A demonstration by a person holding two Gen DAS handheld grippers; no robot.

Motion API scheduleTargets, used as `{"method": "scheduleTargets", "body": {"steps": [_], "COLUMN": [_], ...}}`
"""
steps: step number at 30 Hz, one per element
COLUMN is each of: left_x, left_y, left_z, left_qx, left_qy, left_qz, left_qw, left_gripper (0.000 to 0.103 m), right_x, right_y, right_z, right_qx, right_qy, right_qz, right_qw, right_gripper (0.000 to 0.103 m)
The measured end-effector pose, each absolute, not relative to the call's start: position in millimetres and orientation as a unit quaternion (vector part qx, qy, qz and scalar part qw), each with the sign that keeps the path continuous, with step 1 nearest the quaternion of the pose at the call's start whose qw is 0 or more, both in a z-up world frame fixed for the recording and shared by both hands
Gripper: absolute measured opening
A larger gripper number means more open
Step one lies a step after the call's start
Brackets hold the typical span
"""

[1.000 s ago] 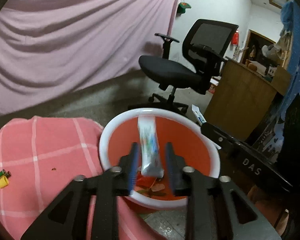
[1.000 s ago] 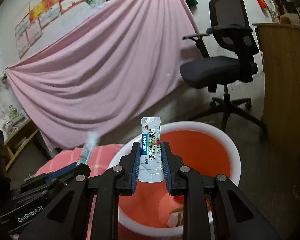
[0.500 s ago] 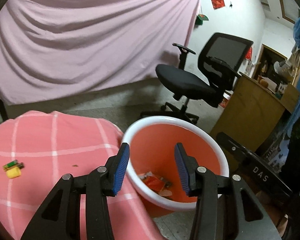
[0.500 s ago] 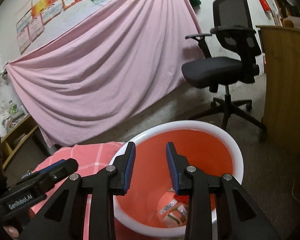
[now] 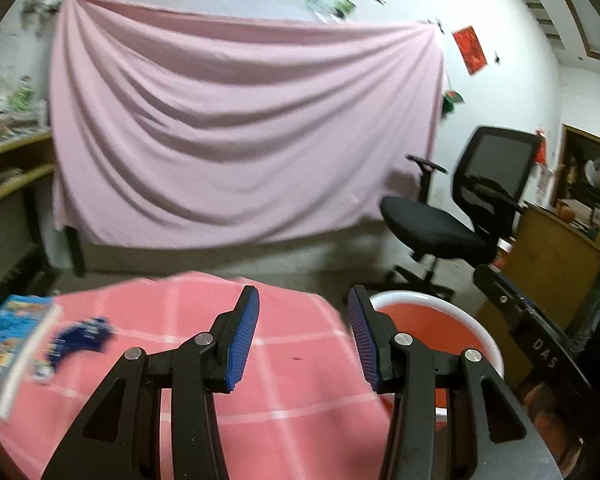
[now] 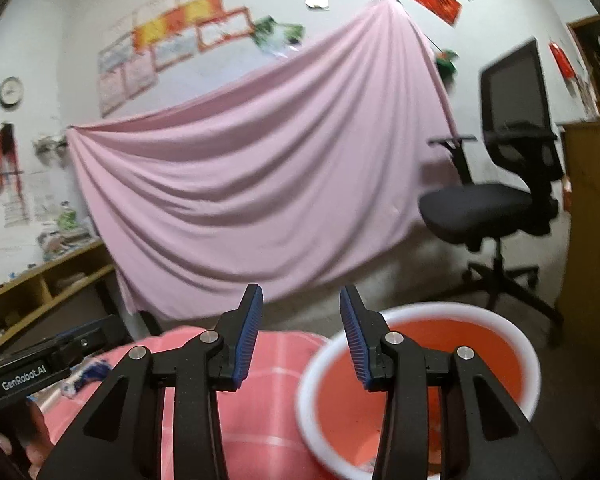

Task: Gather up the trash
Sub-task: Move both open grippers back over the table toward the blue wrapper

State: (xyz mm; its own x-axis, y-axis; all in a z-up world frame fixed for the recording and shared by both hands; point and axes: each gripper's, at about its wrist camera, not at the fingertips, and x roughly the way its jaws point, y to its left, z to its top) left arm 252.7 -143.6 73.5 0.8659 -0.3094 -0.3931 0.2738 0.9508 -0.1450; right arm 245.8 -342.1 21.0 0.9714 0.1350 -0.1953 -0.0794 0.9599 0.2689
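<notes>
- Now empty, the left gripper (image 5: 303, 336) and right gripper (image 6: 300, 334) gape wide; both sachets held a second ago are gone.
- Lower right, the orange bin (image 6: 496, 354) holds them; a blue wrapper (image 5: 82, 336) lies lower left on the pink tablecloth (image 5: 300, 384), likely next.

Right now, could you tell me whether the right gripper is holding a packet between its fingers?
No, the right gripper is open with nothing between its fingers, which hang above the orange bin.
</notes>
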Motion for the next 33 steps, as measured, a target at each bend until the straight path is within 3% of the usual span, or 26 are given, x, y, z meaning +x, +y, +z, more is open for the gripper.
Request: {"method": "scheduleTargets", "body": {"steps": [3,5,9,11,14,18,20,33], "left_x": [238.0,231.3,210.6,202.7,188.0,170.4,165.0,172.3], "left_y": [-117.0,-104.1,-69.2,-54.8,-31.7,-3.8,6.3,48.6], "left_z": [74.1,72.2,68.7,65.6,58.1,44.8,37.6,6.0], "left_qx": [-0.045,-0.048,-0.052,-0.052,-0.055,-0.055,-0.055,-0.059], "left_qy": [0.192,0.182,0.155,0.143,0.121,0.102,0.097,0.126], "left_qz": [-0.123,-0.106,-0.068,-0.050,-0.025,-0.004,0.008,0.049], "left_qw": [0.973,0.976,0.984,0.987,0.991,0.993,0.994,0.989], "left_gripper": [0.042,0.049,0.054,0.066,0.085,0.088,0.101,0.101], "right_x": [242.1,239.5,235.4,231.8,225.4,221.2,220.6,231.5], "right_y": [-321.8,-308.2,-282.4,-272.1,-259.6,-243.3,-235.1,-177.3], "right_z": [27.3,30.3,33.1,33.1,33.9,31.8,29.9,7.6], "right_qx": [0.123,0.113,0.094,0.088,0.079,0.063,0.058,-0.013], "right_qy": [0.081,0.065,0.049,0.041,0.027,0.020,0.018,0.044], "right_qz": [0.075,0.087,0.108,0.116,0.130,0.142,0.148,0.186], "right_qw": [0.986,0.988,0.989,0.989,0.988,0.988,0.987,0.981], "right_gripper": [0.045,0.049,0.055,0.077,0.083,0.095,0.102,0.103]}}
